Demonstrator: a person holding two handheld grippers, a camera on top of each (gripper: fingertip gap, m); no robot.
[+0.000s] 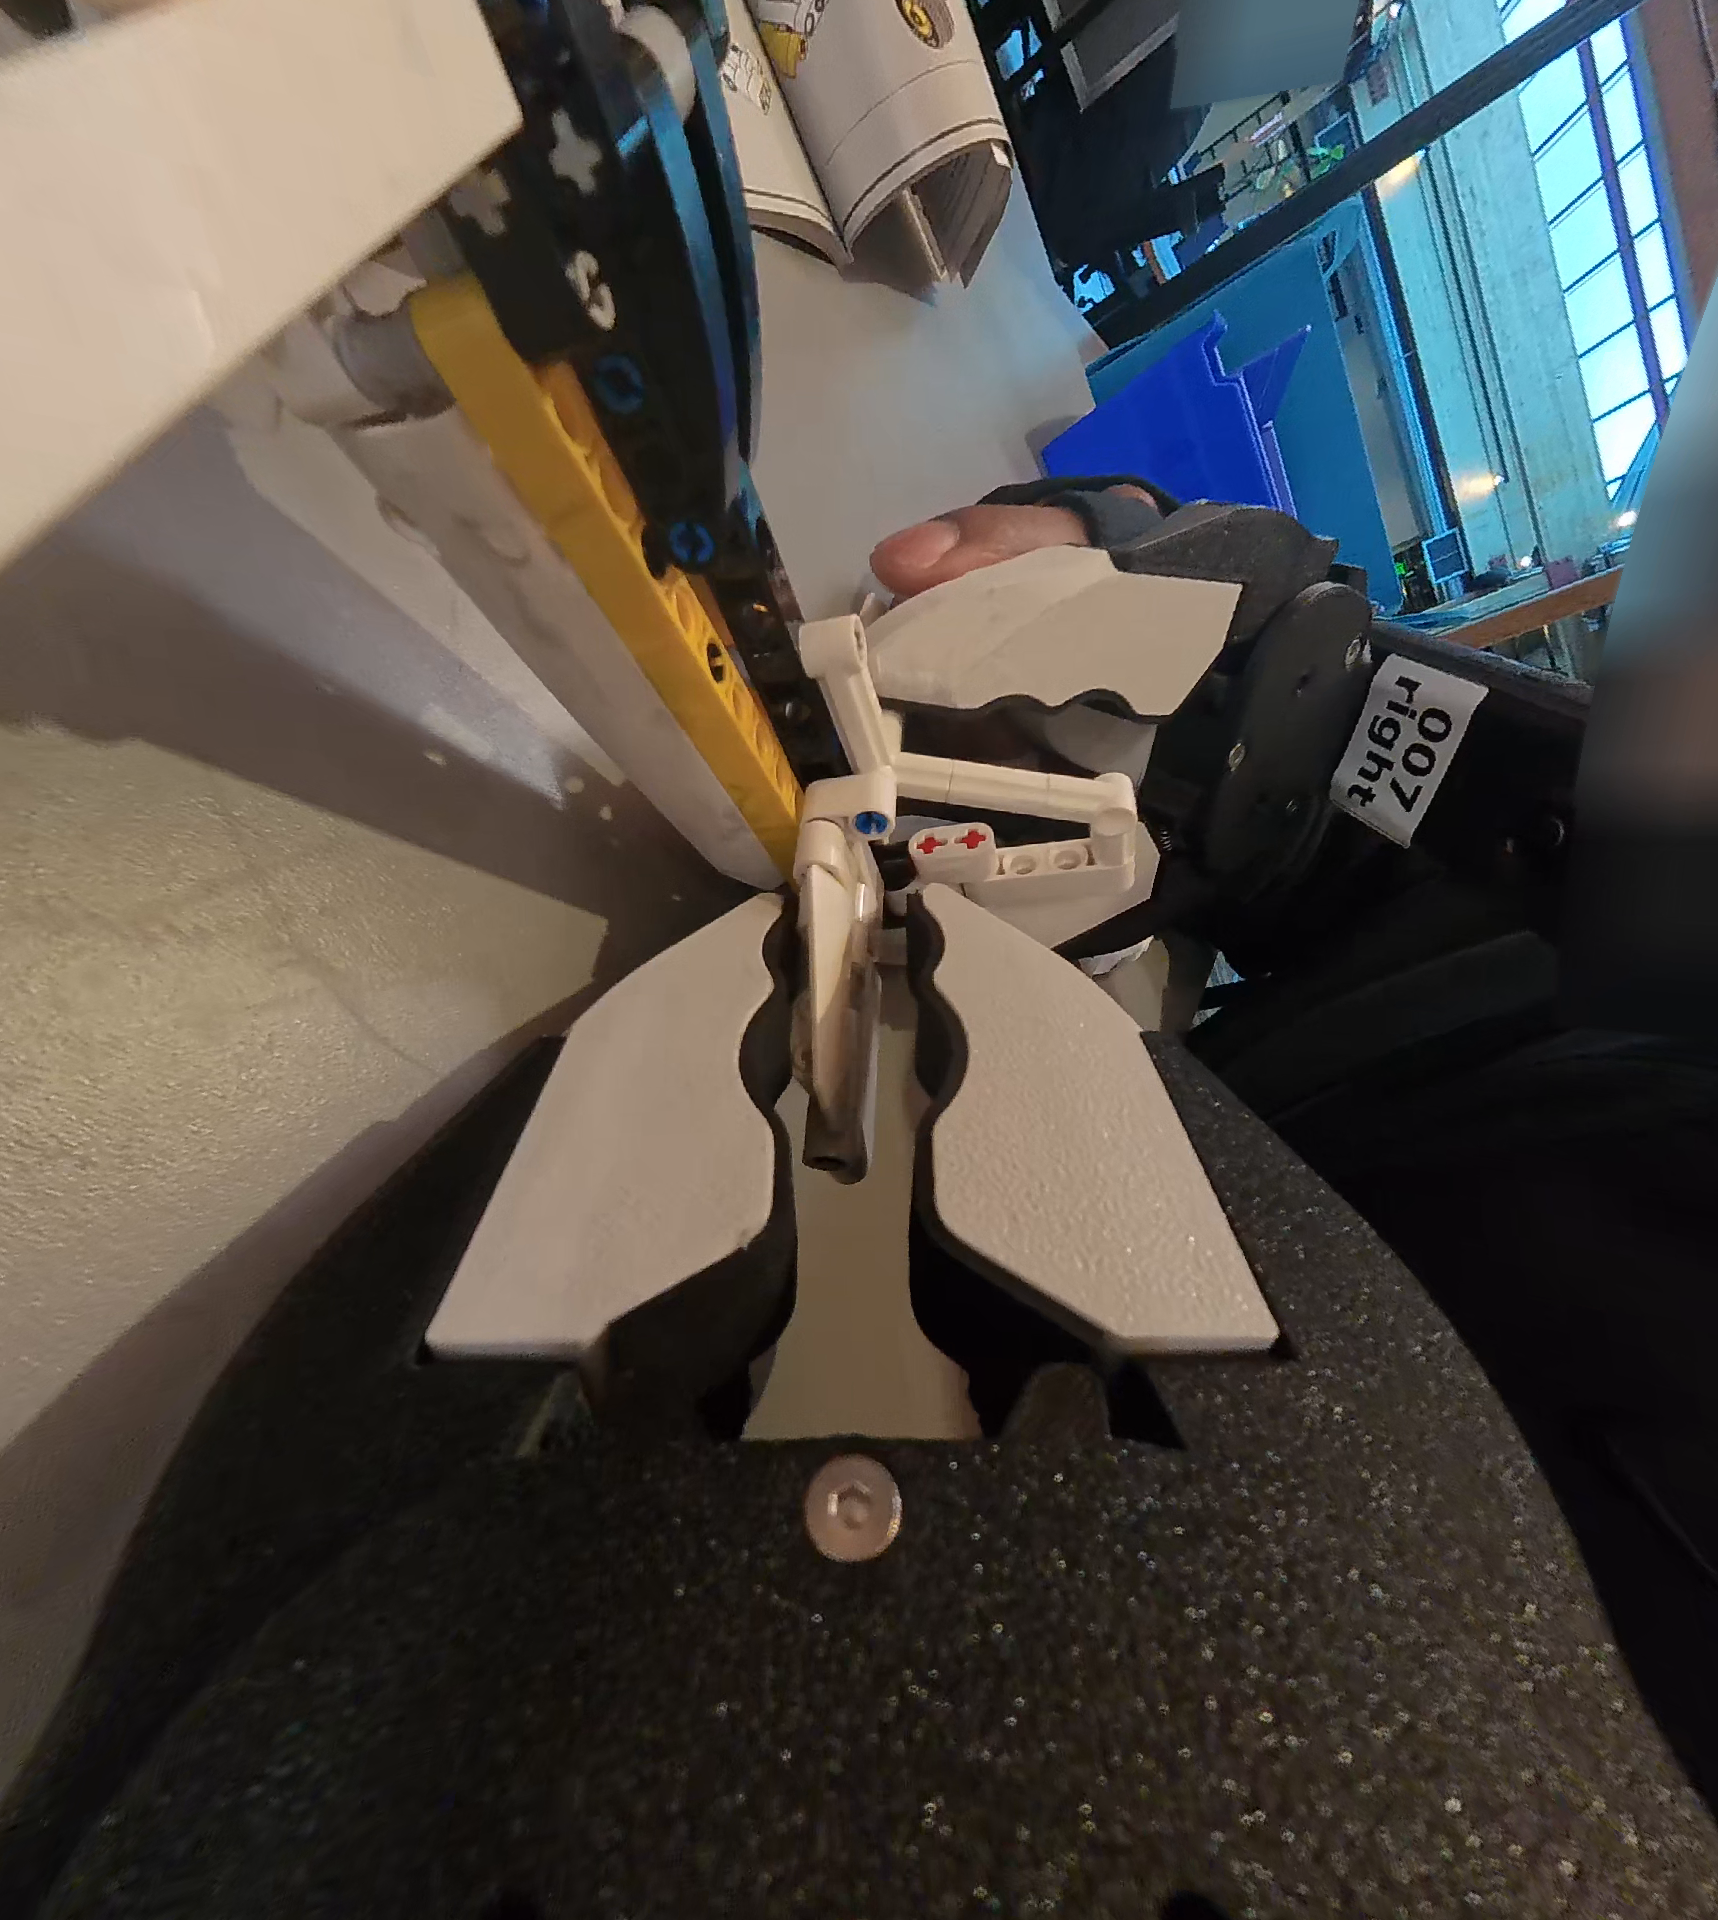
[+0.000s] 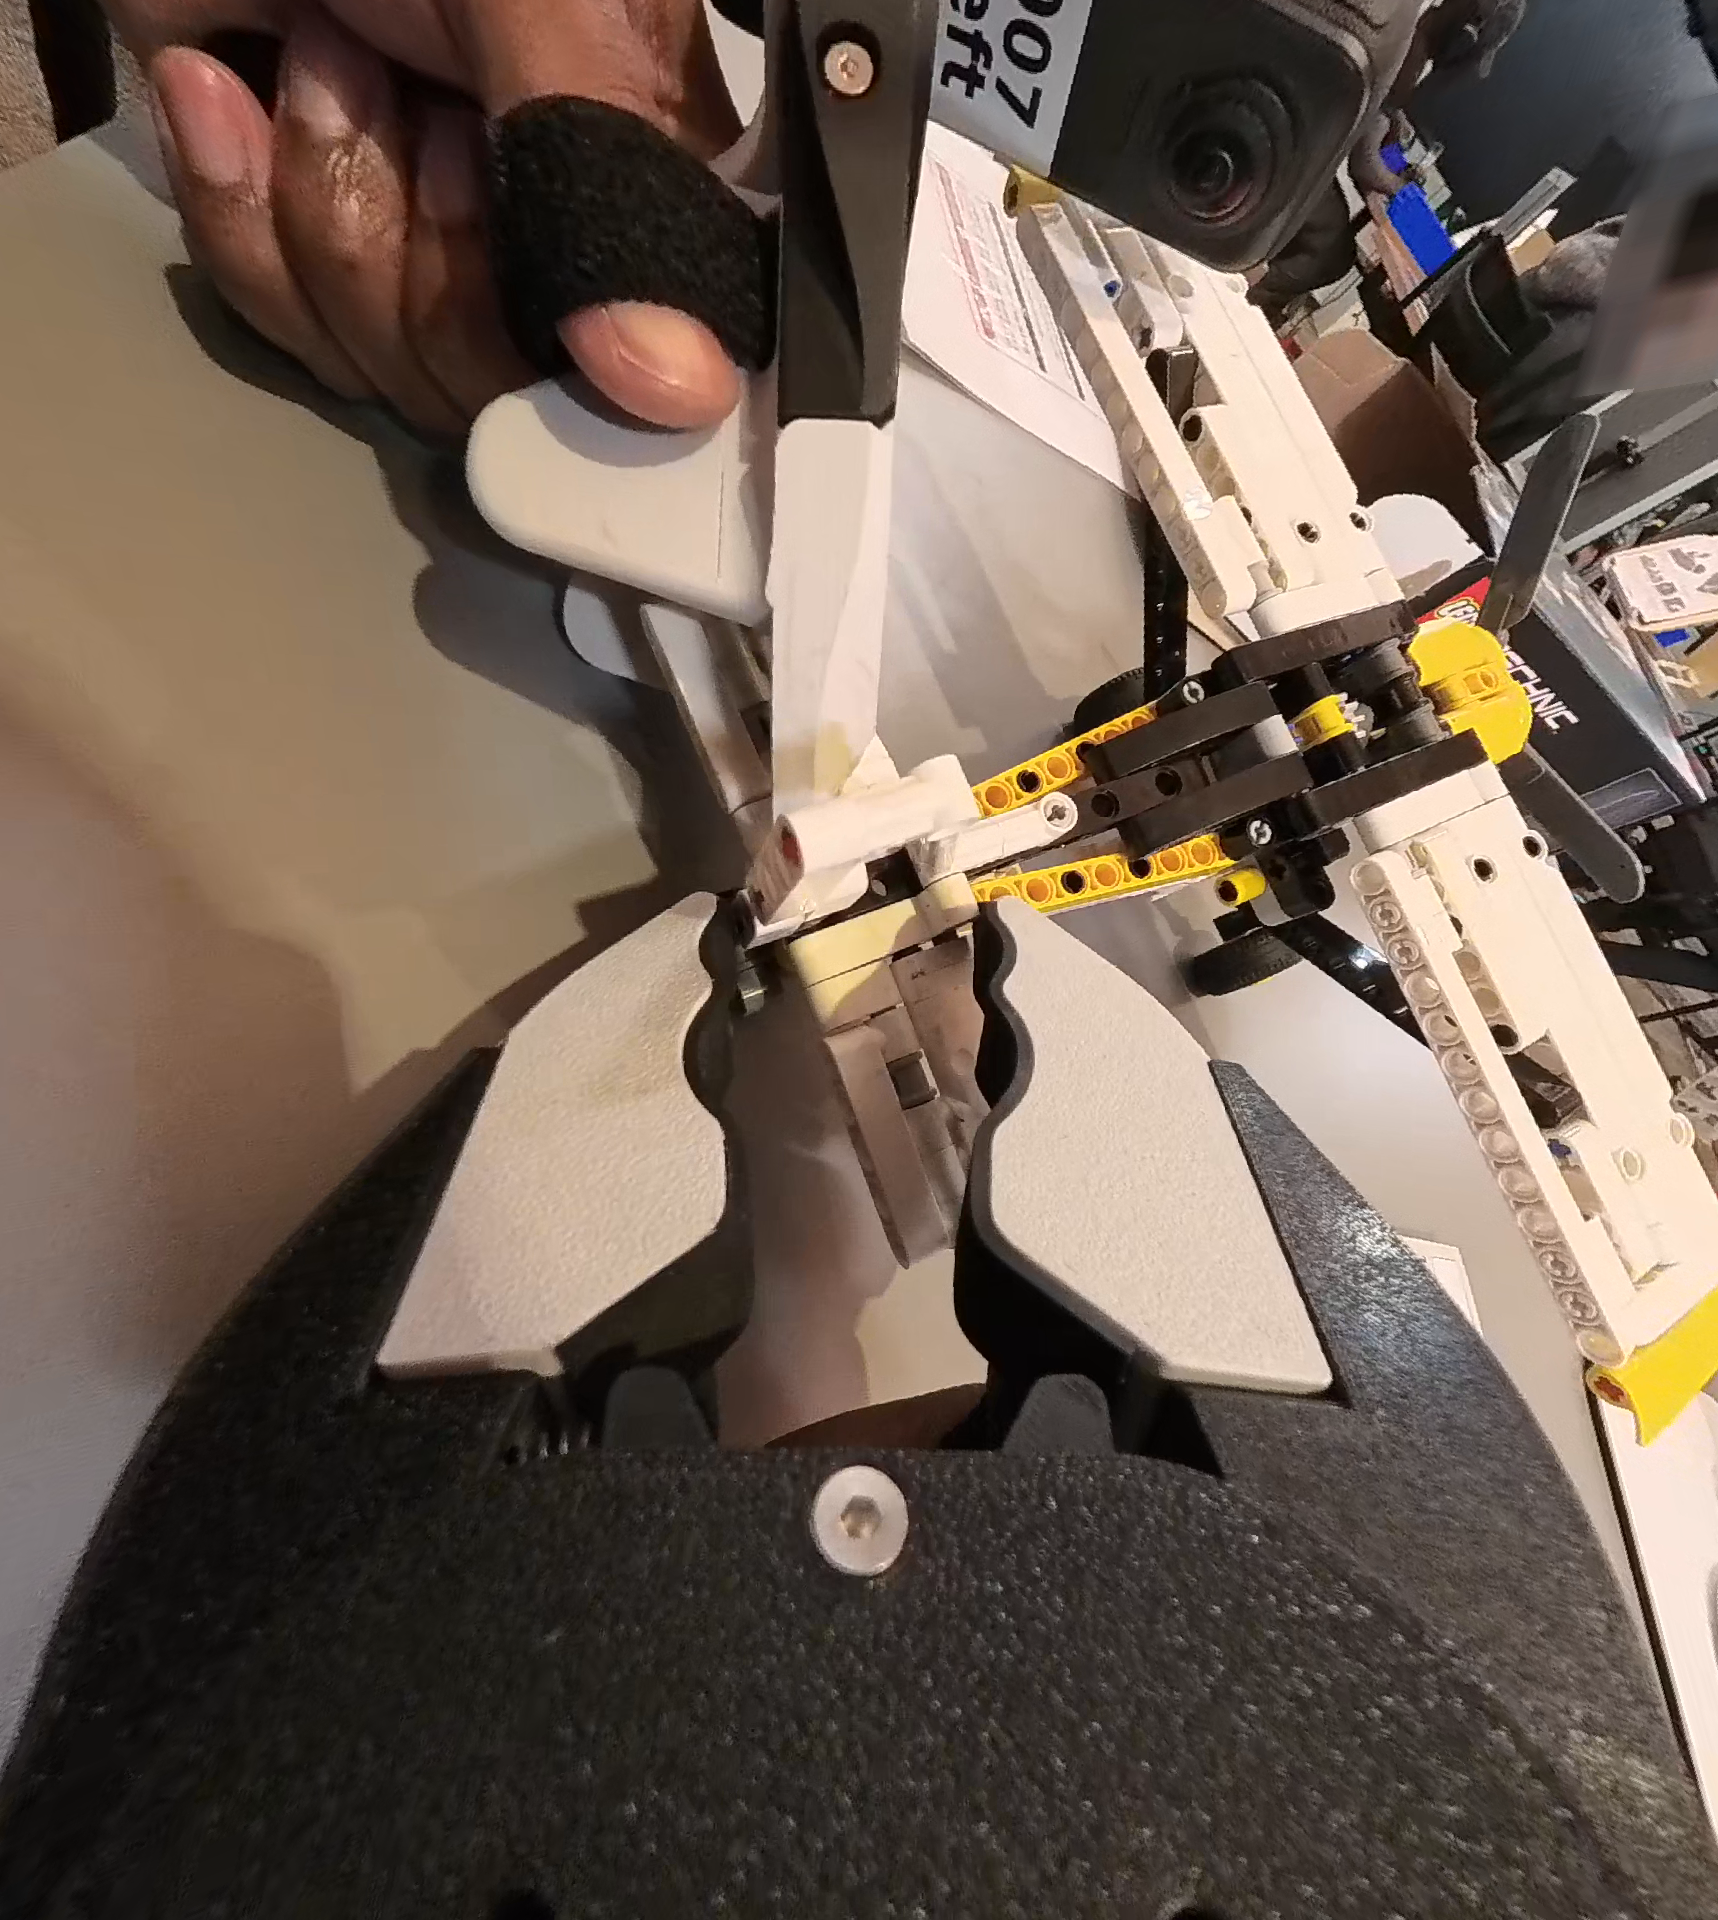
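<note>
In the left wrist view, a pale table [image 1: 159, 1039] fills the left of the frame. From the upper left down to the centre runs a yellow beam [image 1: 606, 582] of the model aeroplane [image 2: 1250, 790]. At the centre, a thin white flat piece [image 1: 834, 997] with a dark pin at its near end stands between the fingers of the left gripper [image 1: 850, 935]. It leans on the left pad, and a clear gap is seen to the right pad [image 1: 938, 966], so these tongs are judged released. Just to the right, thin white rods [image 1: 1000, 790] form the tail frame.

In the right wrist view, the right gripper [image 2: 855, 945] is clenched on the pale rear body of the aeroplane, with a pad against each side. The long axis of the model runs from these fingertips at the centre toward the right and slightly up. The nose with the black propeller [image 2: 1541, 499] points to the upper right. The white wing [image 2: 1520, 1039] lies across it, from the top centre to the lower right. Wing, wheels and propeller are already mounted, and the model seems largely built.
</note>
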